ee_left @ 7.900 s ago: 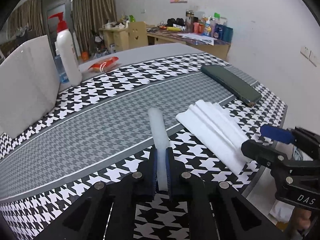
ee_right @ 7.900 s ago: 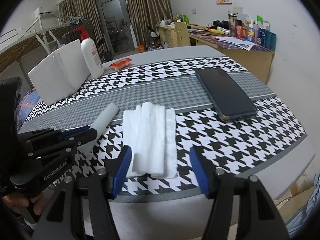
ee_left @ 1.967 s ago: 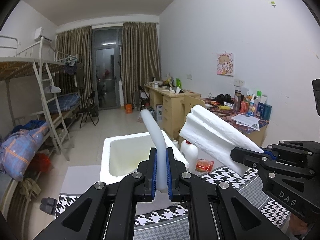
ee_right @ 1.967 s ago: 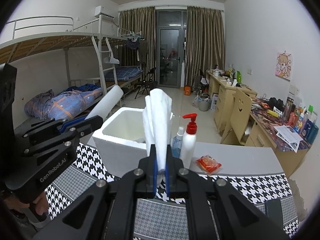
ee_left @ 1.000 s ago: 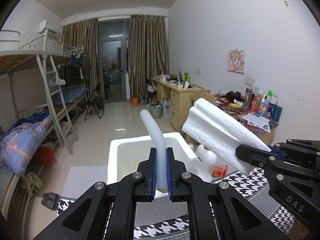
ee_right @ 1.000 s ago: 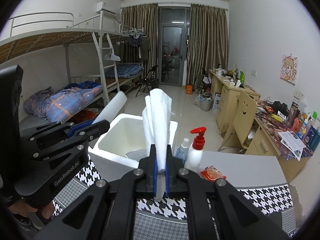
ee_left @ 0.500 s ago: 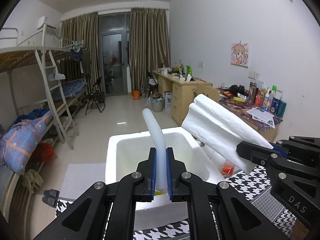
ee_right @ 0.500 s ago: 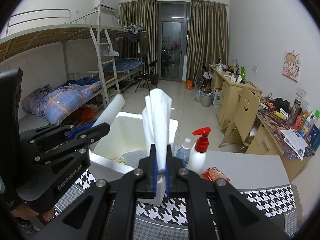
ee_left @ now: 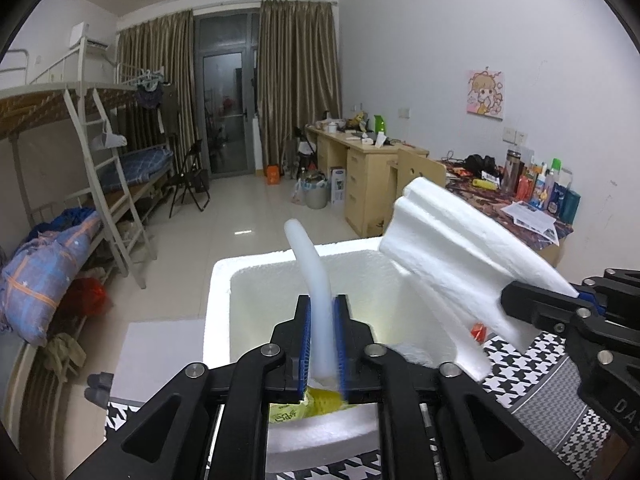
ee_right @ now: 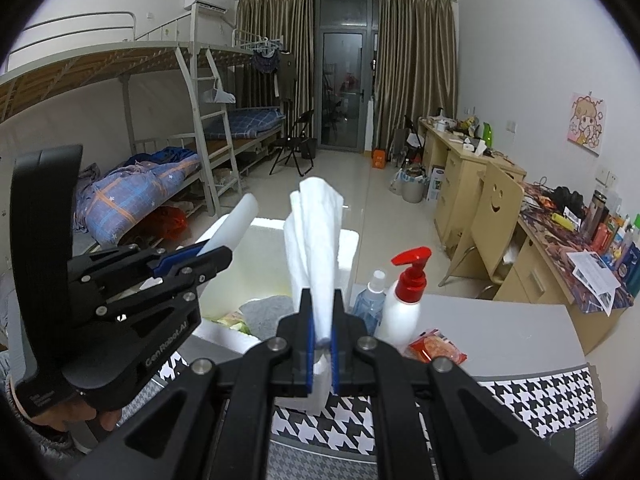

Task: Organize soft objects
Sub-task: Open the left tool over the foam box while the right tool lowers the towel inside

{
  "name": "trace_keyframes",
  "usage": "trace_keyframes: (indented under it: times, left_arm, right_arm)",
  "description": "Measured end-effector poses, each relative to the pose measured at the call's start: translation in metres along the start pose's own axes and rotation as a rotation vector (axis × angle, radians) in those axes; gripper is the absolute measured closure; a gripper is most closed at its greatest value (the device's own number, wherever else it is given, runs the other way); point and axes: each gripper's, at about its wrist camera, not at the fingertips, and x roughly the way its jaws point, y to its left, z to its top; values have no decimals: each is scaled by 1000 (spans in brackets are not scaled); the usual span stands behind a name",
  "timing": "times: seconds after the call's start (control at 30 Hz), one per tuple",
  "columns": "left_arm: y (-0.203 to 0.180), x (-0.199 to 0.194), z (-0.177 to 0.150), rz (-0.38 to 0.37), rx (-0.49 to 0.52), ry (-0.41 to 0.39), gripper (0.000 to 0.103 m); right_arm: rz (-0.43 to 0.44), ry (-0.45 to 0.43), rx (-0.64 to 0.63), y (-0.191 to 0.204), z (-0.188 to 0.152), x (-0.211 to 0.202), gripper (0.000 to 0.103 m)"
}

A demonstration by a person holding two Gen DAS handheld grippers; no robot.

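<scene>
My left gripper [ee_left: 323, 344] is shut on a white foam tube [ee_left: 310, 264] that curves up over the open white foam box [ee_left: 218, 304]. It also shows in the right wrist view [ee_right: 192, 258] with the tube [ee_right: 240, 220]. My right gripper [ee_right: 321, 332] is shut on a folded white cloth [ee_right: 316, 232], held upright just in front of the box [ee_right: 348, 248]. The cloth [ee_left: 452, 244] also shows at the right of the left wrist view, over the box's right wall. A yellow packet [ee_left: 296, 408] and a grey cloth [ee_right: 266, 314] lie inside the box.
A red-capped pump bottle [ee_right: 404, 300], a small clear bottle [ee_right: 370, 300] and a red snack packet [ee_right: 438, 350] stand right of the box on the houndstooth-covered table [ee_right: 532, 396]. Bunk beds [ee_right: 160, 184] lie beyond on the left, desks [ee_right: 452, 184] on the right.
Both grippers have moved forward toward the foam box with their loads. The box fills more of each view and its contents show.
</scene>
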Motion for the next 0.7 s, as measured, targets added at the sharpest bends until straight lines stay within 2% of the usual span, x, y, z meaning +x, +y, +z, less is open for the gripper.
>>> trace_keyframes:
  times: [0.03,0.13,0.27,0.33,0.47,0.53,0.7]
  left_arm:
    - [0,2,-1,11,2,7,80]
    - [4,3,-2,46,-1,-2,39]
    - [10,-3,-1,82,-18,-25,29]
    - [11,-8,-1,107,-17,-41,15]
    - [14,-15,1,118,-31,-63,10]
    - [16,-20,1,140,-33,-77,2]
    - [27,-28,-1,168,-58,-93,1]
  right_arm:
    - [0,2,3,-1,0,2,94]
    - [-4,7,4,-1,1,5,94]
    - [-4,7,8,-2,2,7,94]
    - [-3,9,6,-1,2,8,94]
    - [8,14,3,-1,3,12,94]
    - [17,20,0,1,4,17,94]
    - [30,34,-16,8,6,26,94]
